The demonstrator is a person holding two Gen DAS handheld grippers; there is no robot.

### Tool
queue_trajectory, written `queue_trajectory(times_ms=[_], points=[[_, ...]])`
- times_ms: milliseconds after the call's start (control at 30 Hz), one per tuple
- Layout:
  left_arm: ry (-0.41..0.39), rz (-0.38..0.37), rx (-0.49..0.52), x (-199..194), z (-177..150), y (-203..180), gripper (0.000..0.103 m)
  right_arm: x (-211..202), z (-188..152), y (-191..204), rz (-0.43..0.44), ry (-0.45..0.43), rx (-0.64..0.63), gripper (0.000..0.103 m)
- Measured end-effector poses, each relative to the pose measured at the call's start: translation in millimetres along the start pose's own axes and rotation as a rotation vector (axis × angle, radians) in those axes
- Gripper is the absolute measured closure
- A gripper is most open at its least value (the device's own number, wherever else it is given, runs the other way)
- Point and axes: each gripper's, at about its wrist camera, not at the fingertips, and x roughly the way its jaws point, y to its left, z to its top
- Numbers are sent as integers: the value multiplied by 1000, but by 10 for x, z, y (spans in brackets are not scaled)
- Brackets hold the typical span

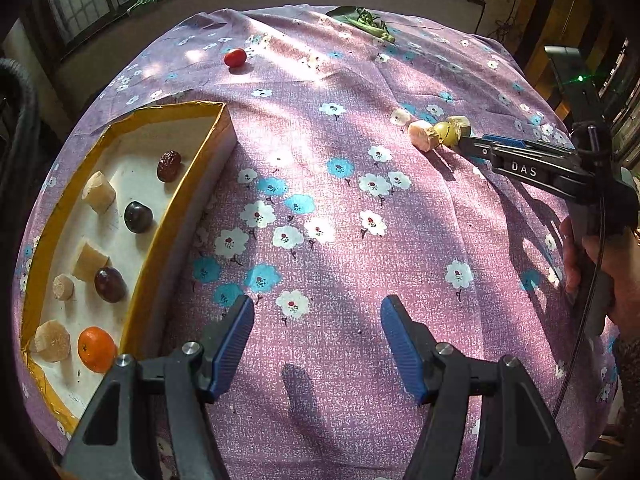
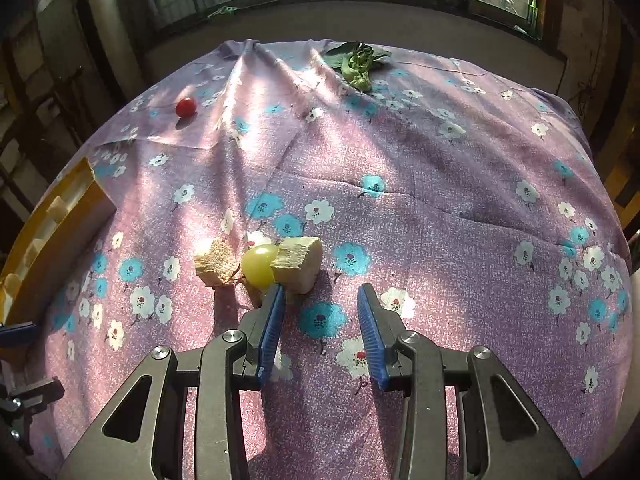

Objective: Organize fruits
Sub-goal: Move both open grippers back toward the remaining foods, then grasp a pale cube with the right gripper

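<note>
A yellow-rimmed box (image 1: 176,196) at the left holds several pale sugarcane chunks, two dark plums, a red date (image 1: 168,165) and an orange (image 1: 97,349). My left gripper (image 1: 318,344) is open and empty over the cloth beside the box. My right gripper (image 2: 322,316) is open, just short of a green grape (image 2: 260,265) that lies between two sugarcane chunks (image 2: 298,262) (image 2: 216,263); its left fingertip touches the grape's near side. The same cluster shows in the left wrist view (image 1: 446,132). A red cherry tomato (image 2: 186,107) (image 1: 235,57) lies far left.
A purple flowered cloth (image 2: 440,200) covers the table, with folds at the back. A leafy green vegetable (image 2: 358,65) lies at the far edge. A small pale piece (image 1: 400,117) sits beside the cluster. A wall and windows stand behind.
</note>
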Motion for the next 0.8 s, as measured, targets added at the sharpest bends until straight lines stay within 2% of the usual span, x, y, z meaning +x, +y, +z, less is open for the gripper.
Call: queue_trajectory(times_ms=[133,300,400,467,667,800], points=[[9,16,-7,51,65,-43,35,82,84,-23,81,-8,-39,66],[4,23,-6,104,216,-133,35,101,196,-83,140,-17,-60,66],[-8,22,-1,144,350,-225,34,99,216,-74,148,-23,-95,70],[-17,16,2,184,455,-294,34,79,196,-48,124,-28,-117,71],[-50,-8,24,349,772,-560,34,-192,32,-260,124,-56,-5,71],[-60,-31,29,490,931,-723,34,-354,-134,-334,99,-63,3,71]])
